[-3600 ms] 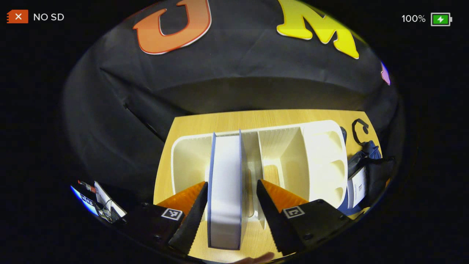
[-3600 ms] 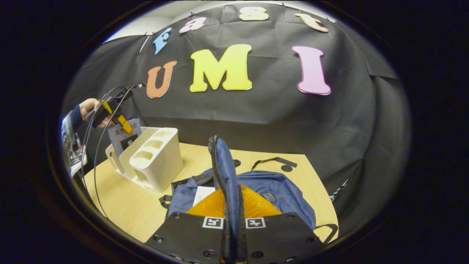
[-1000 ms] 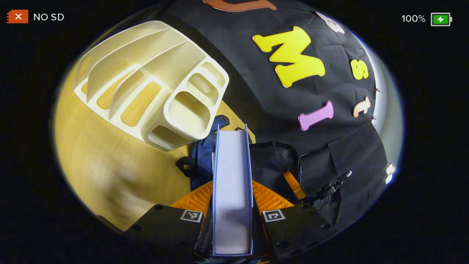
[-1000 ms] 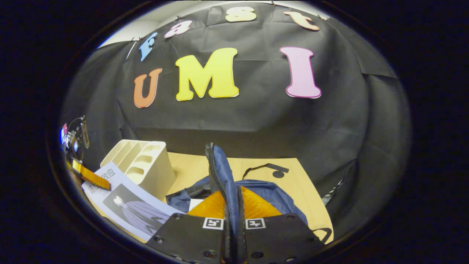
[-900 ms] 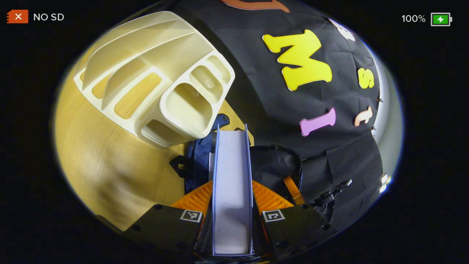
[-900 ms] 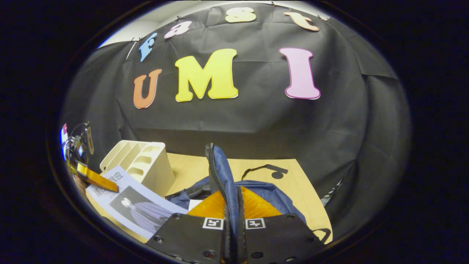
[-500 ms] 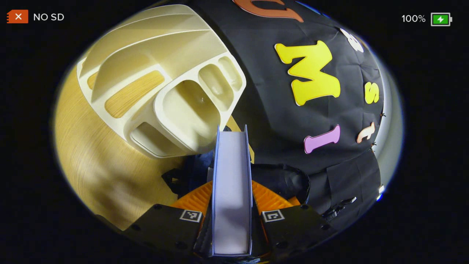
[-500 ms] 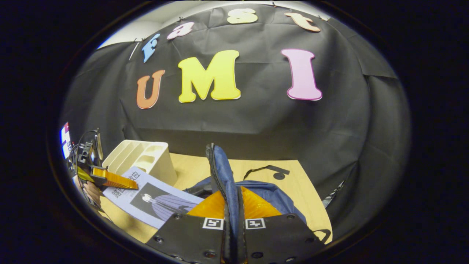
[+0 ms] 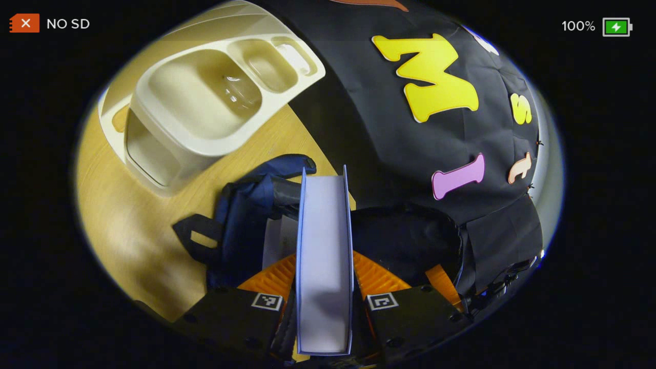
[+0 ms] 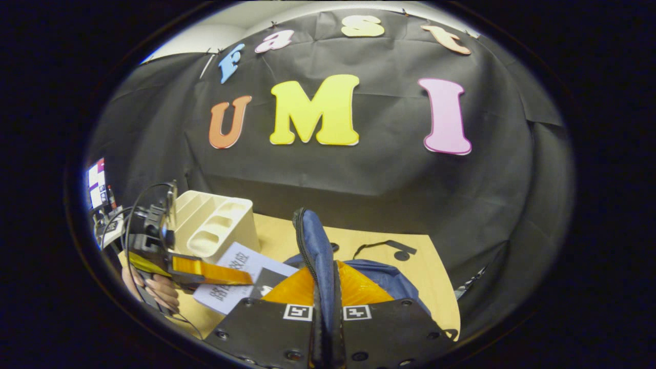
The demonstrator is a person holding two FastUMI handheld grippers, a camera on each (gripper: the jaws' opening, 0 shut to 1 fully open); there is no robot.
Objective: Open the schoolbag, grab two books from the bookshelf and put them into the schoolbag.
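The table (image 9: 128, 225) is pale wood-grain laminate, smooth and flat, so little on it resists sliding. The schoolbag (image 9: 246, 215) lying on it is soft navy fabric with a dark lining, slumped and shapeless except where its zippered flap (image 10: 312, 246) is lifted. The right tool (image 10: 325, 307) is closed tight on that flap, both fingers pinching the cloth edge and holding the mouth (image 9: 405, 241) open as a dark pocket. My worry is that limp cloth: if the pinch slips or the flap sags, the opening would fold shut just as the book arrives.

The bookshelf (image 9: 205, 97) is rigid cream plastic with rounded compartments and thin dividers, standing just beside the bag (its slots look bare from here, though I cannot see into all of them).

The book (image 9: 324, 266) is a slim, stiff paperback with pale covers and a white page block, clamped edge-on in the left tool (image 9: 324, 302) and hanging over the bag's near side. A slip of white paper (image 9: 279, 241) already sits inside. The book's corner could catch the rim or a strap (image 9: 192, 238), dragging the light bag across the slick table.
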